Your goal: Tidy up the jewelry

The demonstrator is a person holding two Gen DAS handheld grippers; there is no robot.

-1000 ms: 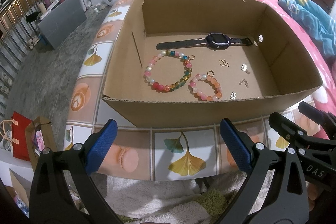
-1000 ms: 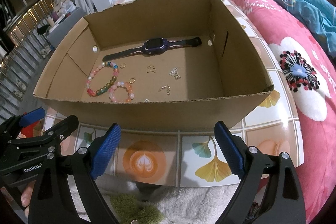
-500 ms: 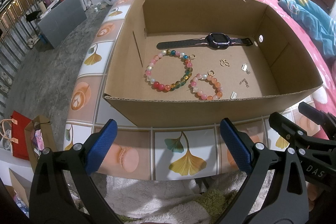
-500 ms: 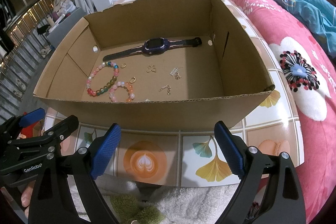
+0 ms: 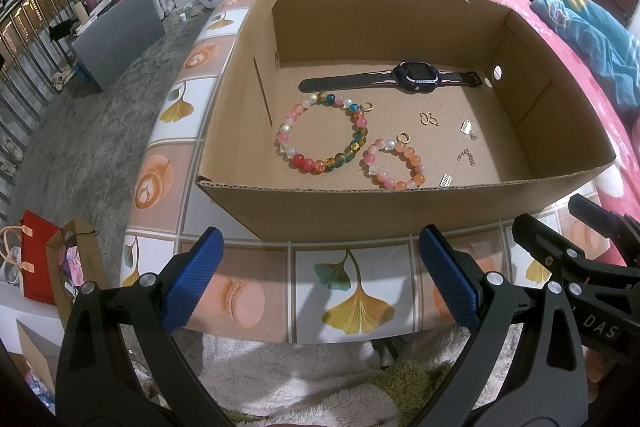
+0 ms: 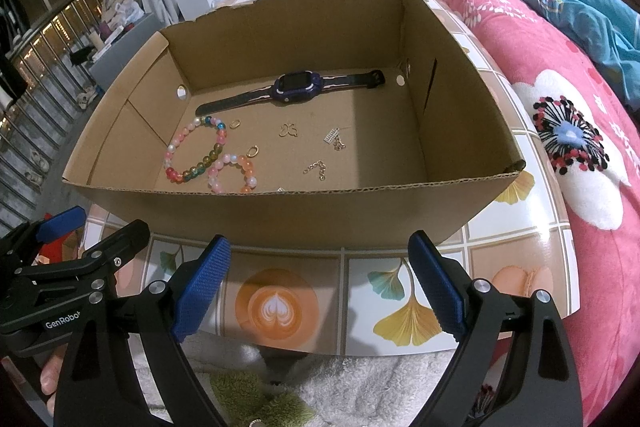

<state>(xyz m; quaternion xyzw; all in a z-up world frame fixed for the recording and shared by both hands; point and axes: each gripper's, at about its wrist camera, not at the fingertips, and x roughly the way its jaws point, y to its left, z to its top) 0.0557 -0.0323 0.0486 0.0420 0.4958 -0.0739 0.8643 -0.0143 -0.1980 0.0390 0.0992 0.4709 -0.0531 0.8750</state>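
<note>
An open cardboard box [image 5: 340,211] [image 6: 280,211] stands on a tiled table. Inside lie a dark smartwatch [image 5: 416,79] [image 6: 296,89], a large multicoloured bead bracelet [image 5: 324,133] [image 6: 196,151], a smaller pink-orange bead bracelet [image 5: 394,163] [image 6: 234,173], small gold rings [image 5: 367,107] [image 6: 235,123] and several small gold and silver charms [image 5: 429,119] [image 6: 289,131]. My left gripper [image 5: 320,279] is open, in front of the box's near wall, holding nothing. My right gripper [image 6: 320,281] is likewise open and empty, beside it.
The table [image 5: 352,287] carries a ginkgo-leaf and coffee-cup pattern. A pink floral bedspread [image 6: 576,131] lies at the right with a blue blanket [image 6: 592,11]. A grey floor, paper bags [image 5: 44,259] and a grey box [image 5: 116,35] are at the left. White fluffy fabric [image 5: 288,379] lies below.
</note>
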